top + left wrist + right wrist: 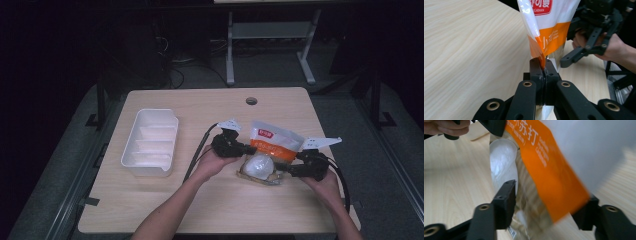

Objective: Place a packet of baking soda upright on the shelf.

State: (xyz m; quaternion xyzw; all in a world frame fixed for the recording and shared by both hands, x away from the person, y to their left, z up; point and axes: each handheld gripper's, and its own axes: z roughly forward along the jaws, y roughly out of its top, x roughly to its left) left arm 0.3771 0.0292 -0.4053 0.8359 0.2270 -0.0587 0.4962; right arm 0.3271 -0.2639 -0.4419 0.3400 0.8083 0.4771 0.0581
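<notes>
An orange-and-white snack bag (275, 140) hangs above the table, tilted. My left gripper (251, 148) is shut on its lower left edge; in the left gripper view the jaws (543, 67) pinch the orange corner of the bag (549, 32). Under the bag, a clear packet with white contents (259, 166) lies on the table. My right gripper (281, 172) reaches in from the right. In the right gripper view its jaws (549, 195) stand wide, with the clear packet (502, 157) between them and the orange bag (554, 175) hanging across the front, hiding the right jaw's tip.
A white compartment tray (145, 169) sits at the left of the wooden table (200, 200). A round cable hole (251, 101) is near the table's far edge. Black cables trail from both grippers. Beyond the table are a dark floor and desk legs.
</notes>
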